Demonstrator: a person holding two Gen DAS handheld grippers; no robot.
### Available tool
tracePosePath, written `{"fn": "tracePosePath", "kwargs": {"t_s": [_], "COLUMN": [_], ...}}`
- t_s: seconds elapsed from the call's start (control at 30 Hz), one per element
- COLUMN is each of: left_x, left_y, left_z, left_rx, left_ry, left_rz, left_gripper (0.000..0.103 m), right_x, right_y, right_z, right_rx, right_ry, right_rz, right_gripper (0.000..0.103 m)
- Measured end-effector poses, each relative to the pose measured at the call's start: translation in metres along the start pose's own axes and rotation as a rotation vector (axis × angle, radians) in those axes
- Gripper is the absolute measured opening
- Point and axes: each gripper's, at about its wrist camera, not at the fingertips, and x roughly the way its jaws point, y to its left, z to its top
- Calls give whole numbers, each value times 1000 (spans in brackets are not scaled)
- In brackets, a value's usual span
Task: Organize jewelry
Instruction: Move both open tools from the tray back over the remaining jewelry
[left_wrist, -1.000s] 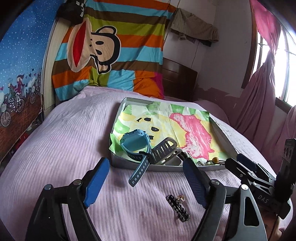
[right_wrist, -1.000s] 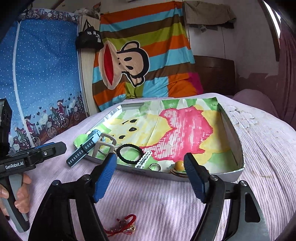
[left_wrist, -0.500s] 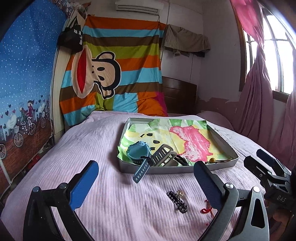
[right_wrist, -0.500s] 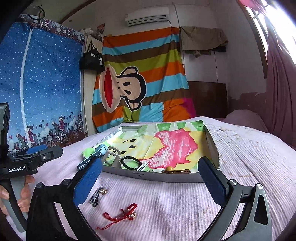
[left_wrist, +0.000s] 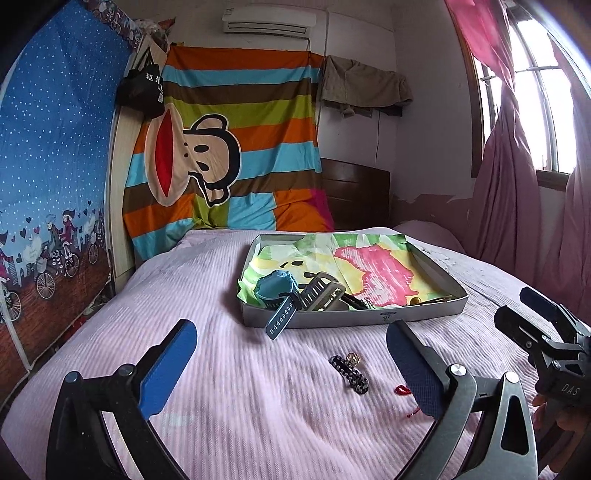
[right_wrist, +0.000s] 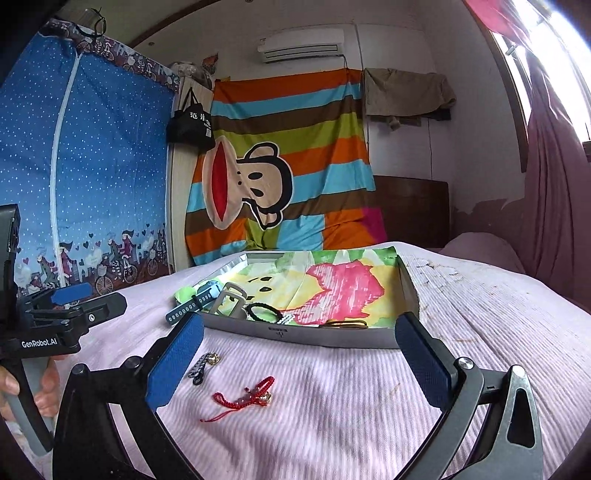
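A shallow grey tray (left_wrist: 354, 318) (right_wrist: 332, 336) lined with a painted sheet lies on the pink bed. Inside it sit a blue watch (left_wrist: 277, 291) (right_wrist: 192, 301) whose strap hangs over the rim, a grey clip (left_wrist: 322, 291) (right_wrist: 231, 299), a black ring (right_wrist: 263, 312) and a gold piece (right_wrist: 343, 324). On the cover in front of the tray lie a black chain bracelet (left_wrist: 351, 373) (right_wrist: 201, 363) and a red cord bracelet (right_wrist: 245, 397) (left_wrist: 403, 389). My left gripper (left_wrist: 291, 365) (right_wrist: 85, 299) and right gripper (right_wrist: 295, 360) (left_wrist: 532, 306) both hover open above the cover, holding nothing.
A striped monkey blanket (left_wrist: 229, 155) hangs behind the bed, a blue patterned wardrobe cover (right_wrist: 92, 184) stands on the left, and pink curtains (left_wrist: 517, 184) hang by the window on the right. A person's hand (right_wrist: 44, 384) holds the left gripper's handle.
Both grippers pulled back from the tray and tilted up, and their jaws spread wider. The two bracelets on the cover now sit farther ahead, with more of the room showing.
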Motion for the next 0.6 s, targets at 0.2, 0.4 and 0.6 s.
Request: {"fn": "tracePosePath", "kwargs": {"t_s": [0.2,0.4,0.6], "left_x": [1,13,21], "left_y": [2,0,2], "left_z": [-6,-13,-17], "left_rx": [-10,-7,-25], "left_ry": [22,95,152], "left_rz": [-6,-34,-80], "left_gripper": [103,103,103], "right_x": [1,10,28], "right_y": [-2,-4,-7], "right_z": [-12,-17,-24], "right_rx": [-12,-6,9], "right_ry": [42,82,157], "right_rz": [7,26,32], "right_gripper": [102,102,101]}}
